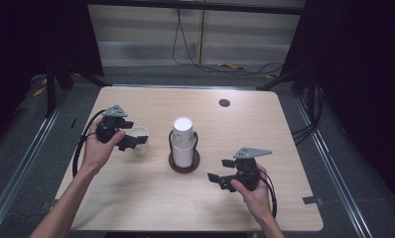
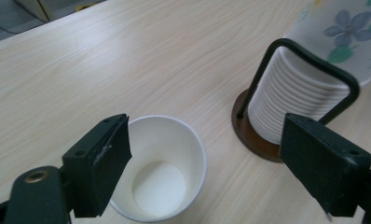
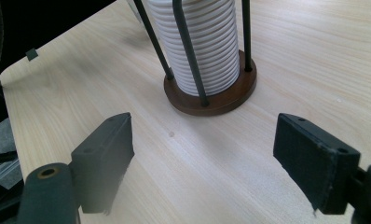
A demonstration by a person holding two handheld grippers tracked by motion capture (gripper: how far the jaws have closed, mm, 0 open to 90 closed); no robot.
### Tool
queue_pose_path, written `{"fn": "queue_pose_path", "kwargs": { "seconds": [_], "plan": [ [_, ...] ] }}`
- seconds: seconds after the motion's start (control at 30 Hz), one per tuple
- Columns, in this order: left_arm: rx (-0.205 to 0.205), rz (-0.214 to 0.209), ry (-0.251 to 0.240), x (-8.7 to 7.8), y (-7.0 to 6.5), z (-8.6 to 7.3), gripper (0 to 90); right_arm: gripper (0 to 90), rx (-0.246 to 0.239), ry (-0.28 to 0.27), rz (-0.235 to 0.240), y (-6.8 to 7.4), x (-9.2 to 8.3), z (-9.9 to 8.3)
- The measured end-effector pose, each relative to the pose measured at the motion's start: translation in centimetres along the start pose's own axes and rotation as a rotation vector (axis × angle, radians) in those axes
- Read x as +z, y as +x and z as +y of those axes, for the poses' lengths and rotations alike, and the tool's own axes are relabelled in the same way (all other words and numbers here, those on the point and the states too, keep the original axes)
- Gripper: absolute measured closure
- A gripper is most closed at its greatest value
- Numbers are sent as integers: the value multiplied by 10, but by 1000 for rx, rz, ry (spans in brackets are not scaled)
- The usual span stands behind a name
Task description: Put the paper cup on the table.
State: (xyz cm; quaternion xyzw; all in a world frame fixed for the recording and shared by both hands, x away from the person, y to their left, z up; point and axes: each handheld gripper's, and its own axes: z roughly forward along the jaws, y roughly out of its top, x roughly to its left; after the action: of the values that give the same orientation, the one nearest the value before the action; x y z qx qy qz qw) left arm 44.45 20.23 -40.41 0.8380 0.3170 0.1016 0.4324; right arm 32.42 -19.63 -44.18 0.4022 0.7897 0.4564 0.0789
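Only floral print on cup stack [image 2: 346, 28]; no legible txt.

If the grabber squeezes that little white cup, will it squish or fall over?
Probably squish: the paper cup looks thin-walled and empty, so a hard pinch from the left gripper could crumple it. It likely weighs almost nothing, so a sideways nudge might slide or tip it on the smooth table.
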Motion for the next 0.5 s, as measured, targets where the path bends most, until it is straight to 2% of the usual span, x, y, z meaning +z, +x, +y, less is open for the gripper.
{"fn": "queue_pose_path", "kwargs": {
  "seconds": [0.03, 0.07, 0.23, 0.3, 0.5],
  "plan": [
    [-4, -20, -8, -2, -2, -3, 160, 195, -1, 0, 0, 0, 0, 0],
    [-4, -20, -8, -2, -2, -3, 160, 195, -1, 0, 0, 0, 0, 0],
    [18, 7, -33, -8, -13, -9, 160, 194, 1, -2, -3, 0, -1, 0],
    [43, 6, -43, -11, -19, -12, 160, 194, 0, -1, -3, 0, -1, 0],
    [24, -22, -49, -11, -28, -24, 160, 194, 3, -4, -1, 1, -1, -1]
  ]
}}
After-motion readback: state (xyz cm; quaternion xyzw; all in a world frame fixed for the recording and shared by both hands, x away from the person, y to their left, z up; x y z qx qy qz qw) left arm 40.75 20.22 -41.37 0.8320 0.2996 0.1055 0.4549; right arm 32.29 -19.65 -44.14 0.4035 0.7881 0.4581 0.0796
